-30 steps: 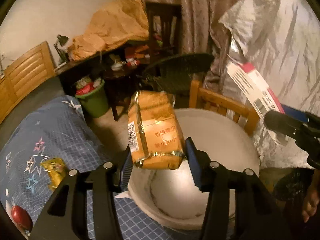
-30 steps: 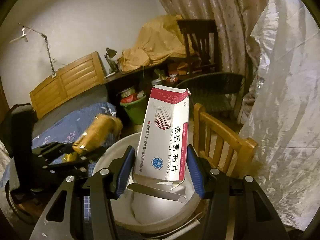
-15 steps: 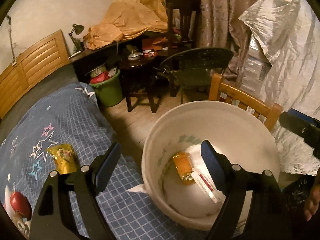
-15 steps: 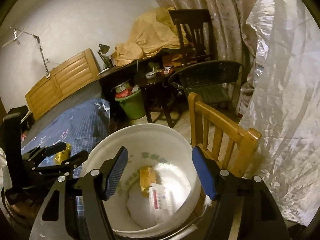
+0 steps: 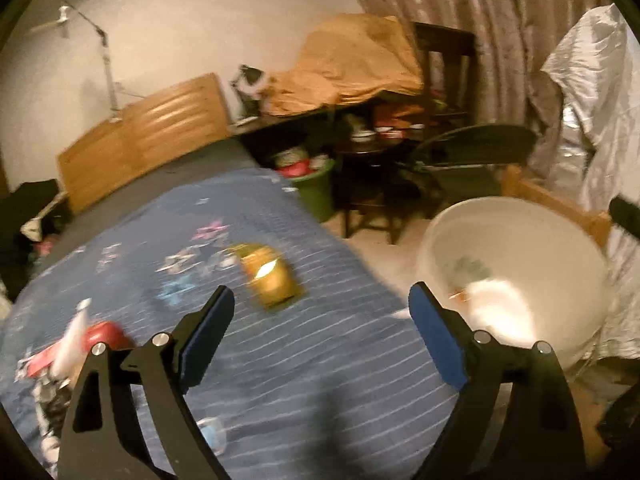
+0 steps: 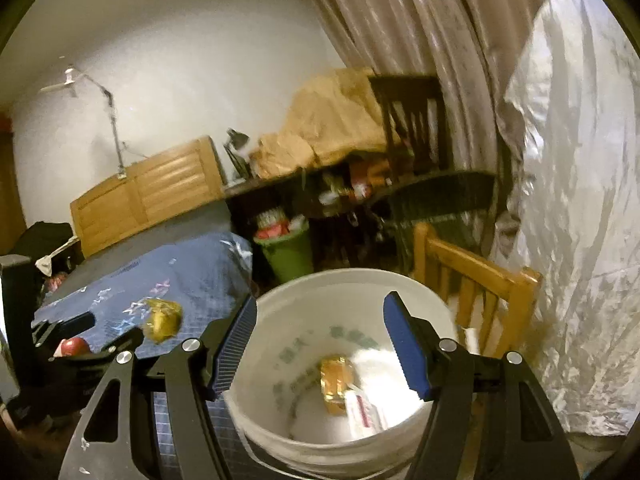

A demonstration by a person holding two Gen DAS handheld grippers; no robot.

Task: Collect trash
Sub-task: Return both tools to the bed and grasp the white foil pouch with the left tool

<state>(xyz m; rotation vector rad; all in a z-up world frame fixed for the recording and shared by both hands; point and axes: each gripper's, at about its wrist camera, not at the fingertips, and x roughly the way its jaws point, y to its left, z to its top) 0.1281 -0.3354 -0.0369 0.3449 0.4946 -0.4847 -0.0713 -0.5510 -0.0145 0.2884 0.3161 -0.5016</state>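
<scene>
My left gripper [image 5: 320, 296] hovers over the blue star-patterned bedspread [image 5: 280, 380], its jaws opening with nothing between them. A gold foil packet [image 5: 272, 280] lies on the bedspread just ahead of it, blurred by motion. The white bucket [image 5: 500, 202] stands to the right, beside the bed. My right gripper [image 6: 322, 304] is open and empty above that bucket [image 6: 360, 276]. Inside the bucket lie an orange packet [image 6: 336, 376] and a red-and-white medicine box [image 6: 366, 412]. In the right wrist view the gold packet [image 6: 162, 320] shows at left, on the bed.
A red round thing [image 5: 106, 332] and white scraps lie on the bed's left part. A green bin [image 6: 288, 256] stands under a cluttered dark desk. A wooden chair [image 6: 476, 272] and silver plastic sheeting [image 6: 580, 240] stand close behind the bucket.
Both grippers let go: the orange packet and the medicine box dropped into the bucket. The left gripper swung left over the bed and its jaws widened. The right one dipped toward the bucket.
</scene>
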